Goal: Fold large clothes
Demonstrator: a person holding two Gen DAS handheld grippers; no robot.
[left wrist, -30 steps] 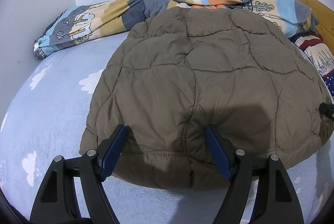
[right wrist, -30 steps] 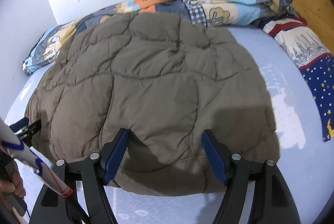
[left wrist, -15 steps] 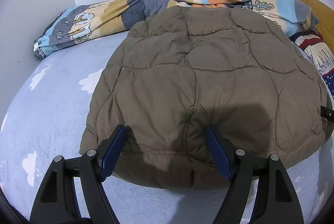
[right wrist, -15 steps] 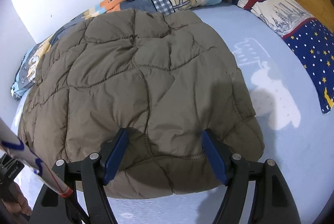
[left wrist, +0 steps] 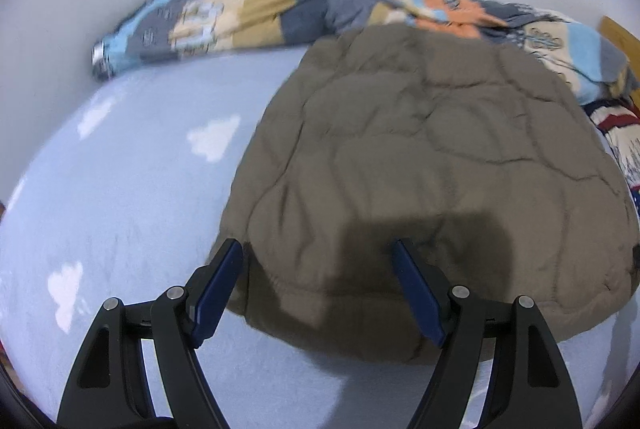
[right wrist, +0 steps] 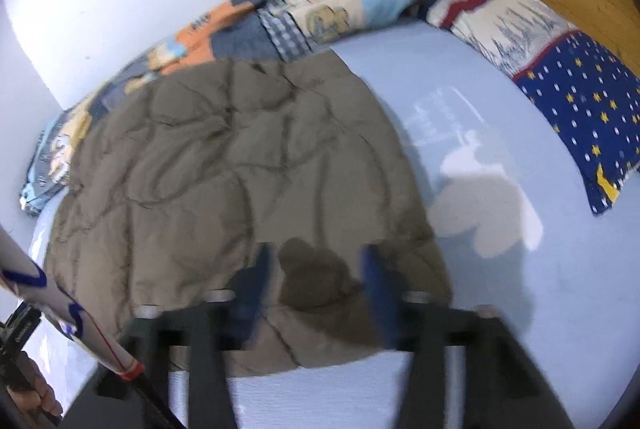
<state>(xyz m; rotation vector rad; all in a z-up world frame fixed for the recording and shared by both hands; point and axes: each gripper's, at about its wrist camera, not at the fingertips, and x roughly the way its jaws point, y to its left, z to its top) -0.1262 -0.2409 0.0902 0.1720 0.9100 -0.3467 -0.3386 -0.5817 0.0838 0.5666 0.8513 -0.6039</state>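
A: Where are we with the jacket (left wrist: 432,157)?

B: It lies flat on the bed (left wrist: 132,189), its far edge at twelve o'clock touching the quilt (left wrist: 256,17) along the wall. We stand at its near hem, at six o'clock, with one gripper toward each corner.

A: So we are at the pick-up for a fold?

B: We judge so. The right gripper (right wrist: 316,289) sits over the hem near the five o'clock corner. Its jaws have just been closing, and a hump of brown padding bulges between them. The view is blurred, though, so we cannot tell whether the pads already pinch the cloth.

A: And the left?

B: The left gripper (left wrist: 318,289) has its jaws spread wide over the seven o'clock corner. One finger (left wrist: 218,289) hangs just off the jacket's side edge, the other over the fabric. Nothing is grasped there.

A: What does the next move ask of us?

B: We need the left jaws to come down around the hem and close on it, matching the right. The jacket is thick and puffy, so we should take a deep bite or the hem may slip out. Then both corners can lift together and travel toward twelve o'clock, level with each other, so the fold lands square.

A: Anything in the way?

B: The pillow (right wrist: 580,101) at two o'clock lies well apart from the jacket.
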